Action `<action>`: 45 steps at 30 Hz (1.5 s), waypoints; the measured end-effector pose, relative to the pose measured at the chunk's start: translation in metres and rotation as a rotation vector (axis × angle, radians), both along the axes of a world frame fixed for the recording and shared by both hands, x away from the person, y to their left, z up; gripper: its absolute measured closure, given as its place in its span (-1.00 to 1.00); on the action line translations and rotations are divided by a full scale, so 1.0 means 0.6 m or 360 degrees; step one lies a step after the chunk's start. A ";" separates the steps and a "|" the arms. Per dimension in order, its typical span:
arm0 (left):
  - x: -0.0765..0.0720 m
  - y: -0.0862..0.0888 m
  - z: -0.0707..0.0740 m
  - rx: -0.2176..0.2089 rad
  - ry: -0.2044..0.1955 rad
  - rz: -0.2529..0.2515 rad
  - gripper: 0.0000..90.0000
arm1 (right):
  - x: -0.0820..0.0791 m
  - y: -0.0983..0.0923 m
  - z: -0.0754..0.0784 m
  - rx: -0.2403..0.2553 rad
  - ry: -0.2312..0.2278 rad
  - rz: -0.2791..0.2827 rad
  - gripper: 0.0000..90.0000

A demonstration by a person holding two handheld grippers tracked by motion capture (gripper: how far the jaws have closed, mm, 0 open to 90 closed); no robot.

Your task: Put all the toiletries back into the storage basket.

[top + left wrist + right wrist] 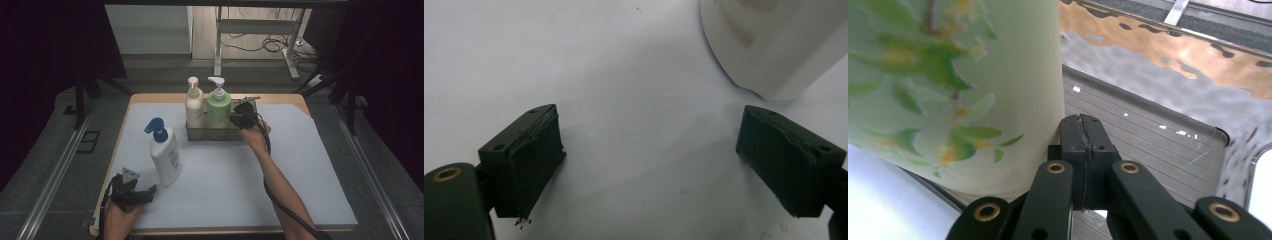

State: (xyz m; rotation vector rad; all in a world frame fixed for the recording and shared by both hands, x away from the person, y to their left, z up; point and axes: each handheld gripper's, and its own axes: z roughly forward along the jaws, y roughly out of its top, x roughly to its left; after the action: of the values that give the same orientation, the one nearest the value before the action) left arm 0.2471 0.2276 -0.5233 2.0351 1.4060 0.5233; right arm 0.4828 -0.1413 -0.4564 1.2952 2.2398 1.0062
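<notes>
Right gripper (239,116) at the metal tray (195,134) toward the far edge of the table (300,200), jaws pressed together with nothing between them, tips just beside the lower wall of the green pump bottle (218,107); whether touching, impossible to tell. From the right gripper view: closed jaws (1084,150) reaching over the tray's near rim, green bottle (948,90) with leaf print immediately to their left, bare ribbed tray floor (1148,135) beyond. Green bottle standing upright in the tray, just beside a cream pump bottle (194,105) on its left. Left gripper (131,192) resting low at the near left corner of the table, jaws spread wide and empty. White bottle with blue pump (165,152) upright on the white table cover, just beyond the left gripper; its base (774,45) showing past the open jaws, apart from both.
</notes>
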 end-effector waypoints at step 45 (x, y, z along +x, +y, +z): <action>0.000 0.000 0.000 0.0000 -0.0001 0.0001 -0.75 | -0.049 -0.034 0.021 0.0010 0.0023 0.0151 -0.66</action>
State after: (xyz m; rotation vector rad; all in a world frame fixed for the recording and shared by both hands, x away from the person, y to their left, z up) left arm 0.2469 0.2274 -0.5233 2.0344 1.4062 0.5246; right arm 0.4536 -0.1617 -0.4440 1.2124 2.3303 1.0409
